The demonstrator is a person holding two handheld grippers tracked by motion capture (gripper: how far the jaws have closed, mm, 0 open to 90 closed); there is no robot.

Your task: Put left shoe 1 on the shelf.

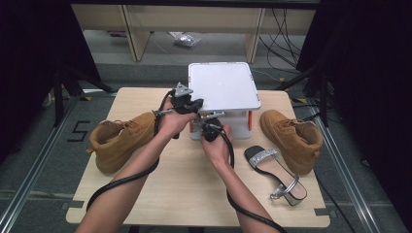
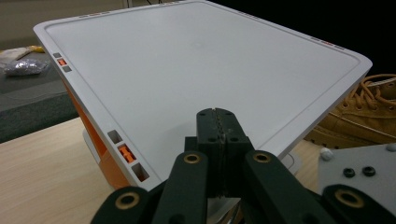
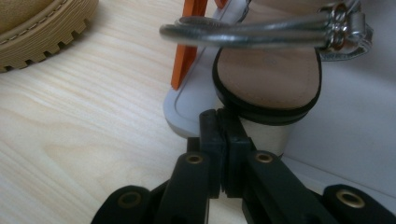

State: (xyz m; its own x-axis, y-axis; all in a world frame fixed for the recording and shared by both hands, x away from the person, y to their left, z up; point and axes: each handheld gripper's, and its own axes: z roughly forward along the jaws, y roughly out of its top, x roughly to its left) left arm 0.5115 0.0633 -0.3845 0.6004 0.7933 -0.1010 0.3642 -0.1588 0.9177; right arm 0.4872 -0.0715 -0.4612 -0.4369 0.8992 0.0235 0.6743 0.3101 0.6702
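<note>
A white lidded box (image 1: pixel 223 87) with orange latches stands at the back middle of the table. My left gripper (image 1: pixel 194 104) is shut and empty, its tips (image 2: pixel 218 112) just above the near edge of the lid (image 2: pixel 201 60). My right gripper (image 1: pixel 209 130) sits low in front of the box, also shut with nothing between the jaws. Its tips (image 3: pixel 220 113) are right at the block heel of a silver-strapped sandal (image 3: pixel 268 79) that rests against the box by an orange latch (image 3: pixel 189 42). A matching sandal (image 1: pixel 274 167) lies on the table to the right.
A tan boot (image 1: pixel 121 138) lies left of the hands and another tan boot (image 1: pixel 291 136) stands right of the box. The right gripper's grey plate (image 2: pixel 359 172) shows close beside the left jaws. The wooden table (image 1: pixel 184 194) has bare room in front.
</note>
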